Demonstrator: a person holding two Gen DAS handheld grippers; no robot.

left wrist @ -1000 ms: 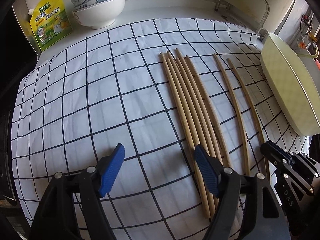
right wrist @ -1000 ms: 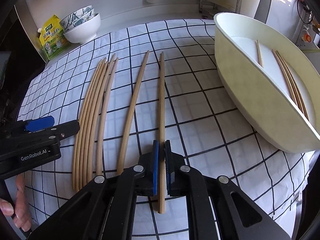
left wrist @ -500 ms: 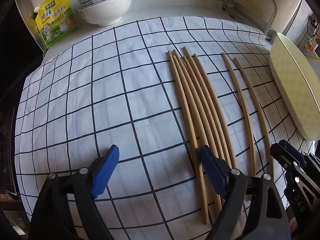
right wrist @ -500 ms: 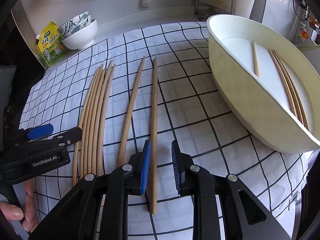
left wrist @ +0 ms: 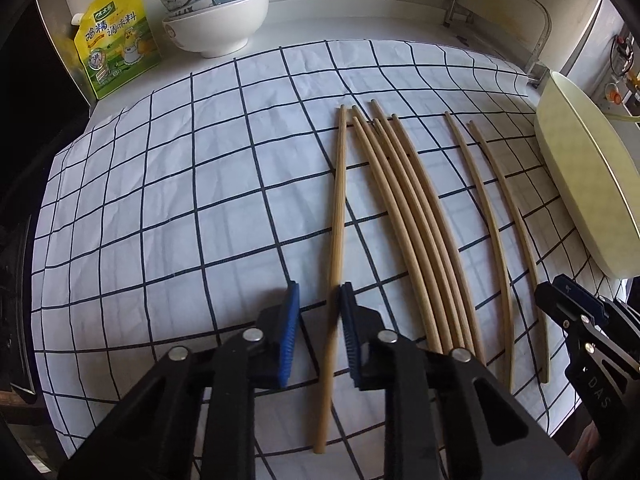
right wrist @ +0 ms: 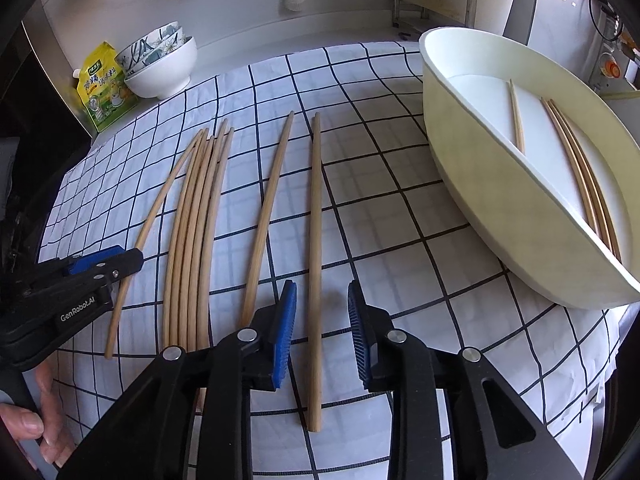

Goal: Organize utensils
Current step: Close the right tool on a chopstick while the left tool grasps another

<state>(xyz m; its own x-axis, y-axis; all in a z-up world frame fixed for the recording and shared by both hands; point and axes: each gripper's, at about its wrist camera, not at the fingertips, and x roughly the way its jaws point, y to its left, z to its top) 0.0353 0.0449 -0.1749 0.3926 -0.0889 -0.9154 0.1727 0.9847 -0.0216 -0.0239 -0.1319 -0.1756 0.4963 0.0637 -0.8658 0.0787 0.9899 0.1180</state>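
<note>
In the left wrist view, the left gripper [left wrist: 318,322] pointed down at the checked cloth [left wrist: 192,208], its jaws closing around a single chopstick [left wrist: 338,216]. The right blue pad touched the stick; the left pad stood a little off it, so a full grip could not be confirmed. That chopstick lay just left of the bundle of chopsticks [left wrist: 412,220], splayed away from it at the near end and almost meeting it at the far end. Left of the bundle the cloth was bare all the way to its left edge. Right of the bundle lay two separate chopsticks [left wrist: 486,208], then the white tray [left wrist: 584,184] at the cloth's right edge. The right gripper [left wrist: 576,312] showed just right of those two sticks. Beyond the bundle's far ends, off the cloth, stood stacked bowls [left wrist: 216,16] and a yellow pouch [left wrist: 116,36].

In the right wrist view, the right gripper [right wrist: 322,334] had its jaws opening, clear of the chopstick [right wrist: 315,240] lying between them on the cloth [right wrist: 400,200]; neither pad touched it. Another chopstick [right wrist: 268,208] lay just left of it, with the bundle [right wrist: 196,224] farther left. The tray [right wrist: 500,208] sat to the right of the bundle, past an open strip of cloth, already holding several chopsticks [right wrist: 576,160]. The left gripper [right wrist: 100,266] reached over the bundle's left side, where fingers [right wrist: 24,424] showed at the frame's edge.
</note>
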